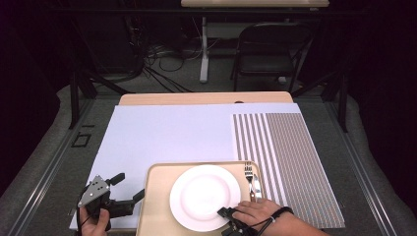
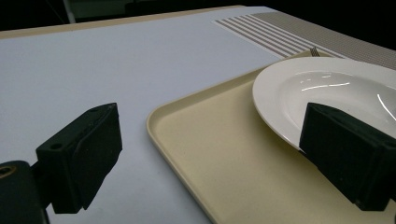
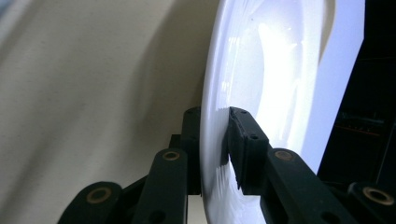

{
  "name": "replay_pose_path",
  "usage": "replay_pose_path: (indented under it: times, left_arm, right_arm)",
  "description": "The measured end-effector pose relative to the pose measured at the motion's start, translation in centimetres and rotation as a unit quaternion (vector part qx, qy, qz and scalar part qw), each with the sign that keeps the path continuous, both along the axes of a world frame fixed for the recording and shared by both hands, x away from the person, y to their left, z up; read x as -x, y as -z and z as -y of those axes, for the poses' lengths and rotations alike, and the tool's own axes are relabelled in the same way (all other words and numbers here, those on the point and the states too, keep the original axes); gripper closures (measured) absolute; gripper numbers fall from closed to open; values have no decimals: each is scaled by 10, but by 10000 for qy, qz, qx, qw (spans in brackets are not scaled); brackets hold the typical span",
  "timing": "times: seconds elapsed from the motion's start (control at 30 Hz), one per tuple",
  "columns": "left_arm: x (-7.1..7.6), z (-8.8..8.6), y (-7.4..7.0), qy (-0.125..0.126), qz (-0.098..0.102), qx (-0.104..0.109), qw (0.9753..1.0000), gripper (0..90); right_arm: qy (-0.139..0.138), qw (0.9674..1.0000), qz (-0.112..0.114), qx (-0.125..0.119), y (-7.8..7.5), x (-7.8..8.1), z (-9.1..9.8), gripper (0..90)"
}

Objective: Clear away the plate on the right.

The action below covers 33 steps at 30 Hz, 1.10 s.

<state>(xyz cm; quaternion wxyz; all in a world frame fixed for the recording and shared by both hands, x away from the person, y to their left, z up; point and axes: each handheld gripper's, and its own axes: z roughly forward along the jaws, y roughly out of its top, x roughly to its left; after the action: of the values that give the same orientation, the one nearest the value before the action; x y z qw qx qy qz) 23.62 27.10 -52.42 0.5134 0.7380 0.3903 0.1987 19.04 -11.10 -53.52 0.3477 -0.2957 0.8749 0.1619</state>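
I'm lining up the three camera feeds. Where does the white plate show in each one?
High view: plate at bottom centre, on the tan tray.
Left gripper view: plate at right, behind the right-hand jaw.
Right gripper view: plate edge-on, rim between the right claw's jaws.
Shared landmark: the tray, beneath the plate in all three.

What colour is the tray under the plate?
The tray is beige, clearest in the left gripper view.
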Motion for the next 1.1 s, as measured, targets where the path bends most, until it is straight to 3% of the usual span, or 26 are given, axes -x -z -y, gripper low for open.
replay_pose_path:
  times: [0.03, 0.07, 0.17, 0.43, 0.77, 0.8, 1.1]
  left_arm:
    - [0, 0, 0, -10, -9, 7, 10000, 59]
    - [0, 0, 0, -12, -1, 21, 10000, 59]
    - [0, 0, 1, -16, -14, 22, 10000, 59]
    - [0, -1, 1, -37, -42, 8, 10000, 59]
    - [2, -1, 1, -64, -25, 38, 10000, 59]
    - [2, -1, 1, -69, -9, 22, 10000, 59]
    - [3, -1, 0, -43, -20, -22, 10000, 59]
  right_arm:
    - [308, 9983, 162, 464, -7, 5, 0, 765]
    - [430, 9969, 217, 625, -8, 8, 0, 762]
    - [11, 9998, -64, 175, 3, 1, 1, 743]
    - [190, 9985, -263, 446, 8, 0, -1, 654]
    - [332, 9979, -425, 353, 2, -3, 0, 512]
    - [265, 9982, -479, 245, 3, -5, 0, 502]
    - [393, 9974, -602, 104, -9, -5, 8, 417]
